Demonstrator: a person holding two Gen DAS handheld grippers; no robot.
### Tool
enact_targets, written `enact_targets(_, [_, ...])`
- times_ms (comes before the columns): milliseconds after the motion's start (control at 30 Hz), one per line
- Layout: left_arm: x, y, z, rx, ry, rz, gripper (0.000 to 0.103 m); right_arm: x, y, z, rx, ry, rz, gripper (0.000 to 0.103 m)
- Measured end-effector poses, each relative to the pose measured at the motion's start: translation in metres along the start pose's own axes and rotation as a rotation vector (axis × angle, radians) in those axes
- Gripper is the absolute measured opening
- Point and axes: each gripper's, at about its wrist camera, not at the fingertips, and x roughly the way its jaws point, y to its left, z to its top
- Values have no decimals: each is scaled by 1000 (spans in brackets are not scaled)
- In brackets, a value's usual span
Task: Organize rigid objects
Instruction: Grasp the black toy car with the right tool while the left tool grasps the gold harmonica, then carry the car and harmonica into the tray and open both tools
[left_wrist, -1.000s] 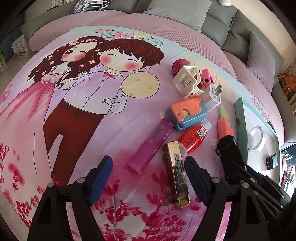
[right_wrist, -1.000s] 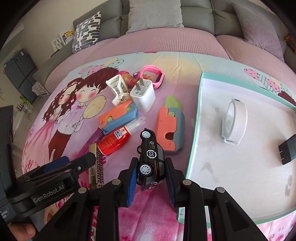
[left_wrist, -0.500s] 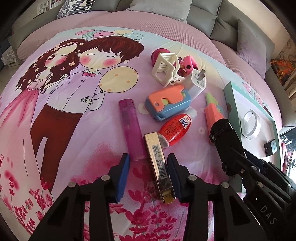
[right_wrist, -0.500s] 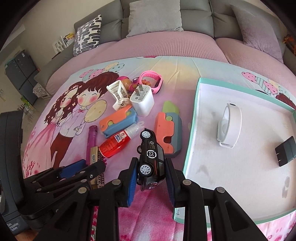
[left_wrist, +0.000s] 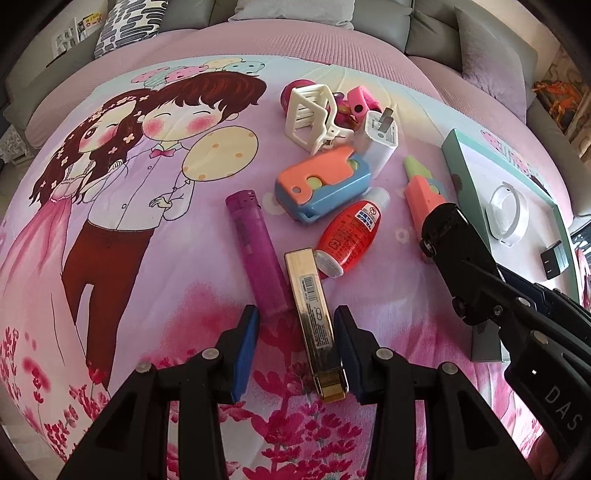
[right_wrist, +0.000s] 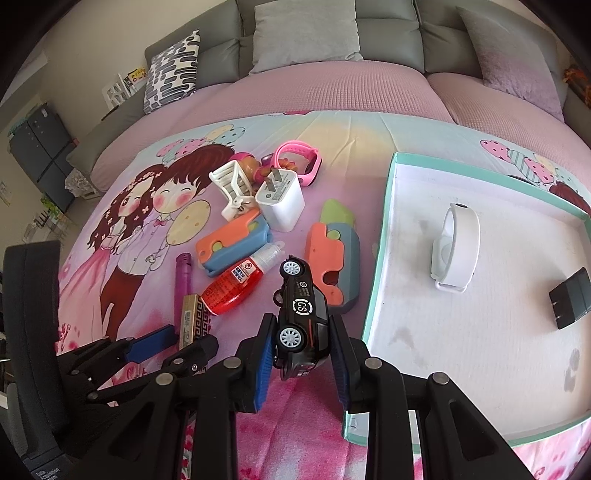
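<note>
The left gripper, at the bottom centre of the left wrist view, stands partly open, its jaws straddling the near end of the gold harmonica. The right blue pad lies right against the harmonica's side; the left pad is apart from it, with bare cloth between. The harmonica lies flat on the printed cloth, so it is bracketed rather than clamped. The jaws have just been closing, and the harmonica is between them.

A purple lighter lies just left of the harmonica, its near end almost at the left pad. A red glue bottle touches the harmonica's far end at its cap. Beyond it lie an orange-and-blue toy, a white charger and a white clip.

The right gripper, at the bottom centre of the right wrist view, is narrowly open and clamped on a black toy car, pads pressed to its two sides, nose pointing up the frame. The car hangs above the cloth, just left of the teal-rimmed tray on the right side of the frame. In the tray lie a white band and a small black block, well apart.
</note>
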Motion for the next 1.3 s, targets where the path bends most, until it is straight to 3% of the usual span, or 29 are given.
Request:
enact_targets(133, [-3, 6, -1, 4, 7, 7, 42, -2, 0, 0, 2, -7, 1, 30])
enact_targets(233, [-6, 14, -5, 4, 11, 17, 35, -4, -1, 0, 5, -11, 2, 30])
enact_targets(300, [-9, 15, -6, 10, 9, 14, 19, -4, -1, 0, 7, -13, 2, 30])
enact_targets(333, [-12, 14, -8, 15, 9, 4, 16, -5, -2, 0, 9, -13, 2, 30])
enact_targets(533, [-15, 5, -8, 42, -1, -40, 16, -7, -3, 0, 16, -20, 3, 30])
enact_targets(767, [-36, 7, -1, 21, -73, -105, 16, -15, -3, 2, 15, -48, 9, 30])
enact_targets(1067, [-70, 8, 10, 8, -180, -106, 16, -42, -8, 8, 27, -128, 28, 30])
enact_targets(1300, [-85, -10, 22, 35, -215, -108, 16, -70, -32, 14, 88, -212, -15, 30])
